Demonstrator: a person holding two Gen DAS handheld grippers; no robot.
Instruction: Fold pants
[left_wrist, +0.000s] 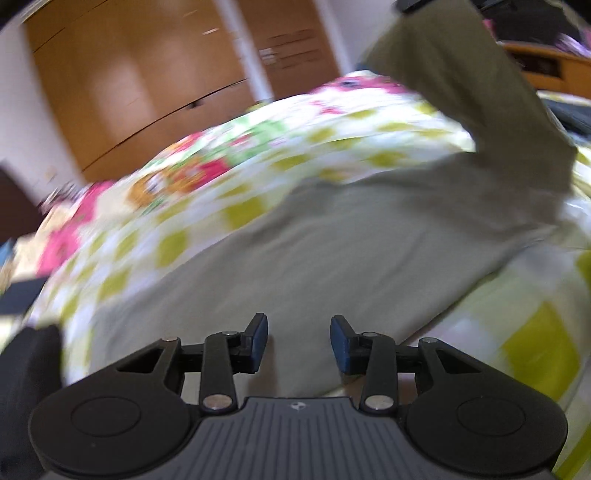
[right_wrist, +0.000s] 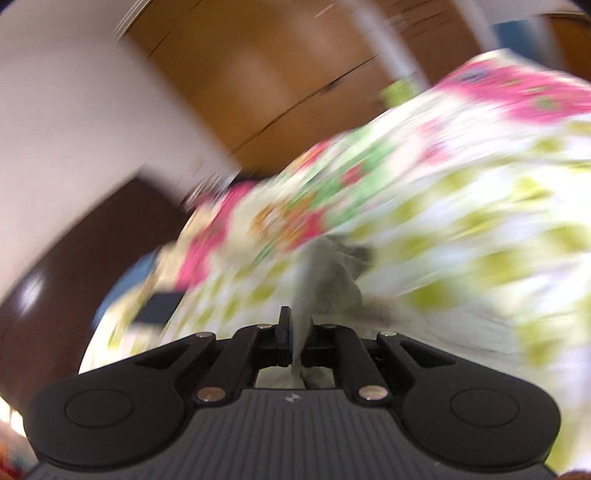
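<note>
Floral bedspread under the olive pants. Your right gripper is clamped on one pant leg, mid-fold I'd guess. Left gripper sits apart and empty, so grab the fabric next.

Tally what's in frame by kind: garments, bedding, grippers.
Garments: 1, the olive pants, one leg lifted up.
Bedding: 1, the floral bedspread under them.
Grippers: 2, the left gripper open over the fabric, the right gripper shut on the pants.
Total: 4
</note>
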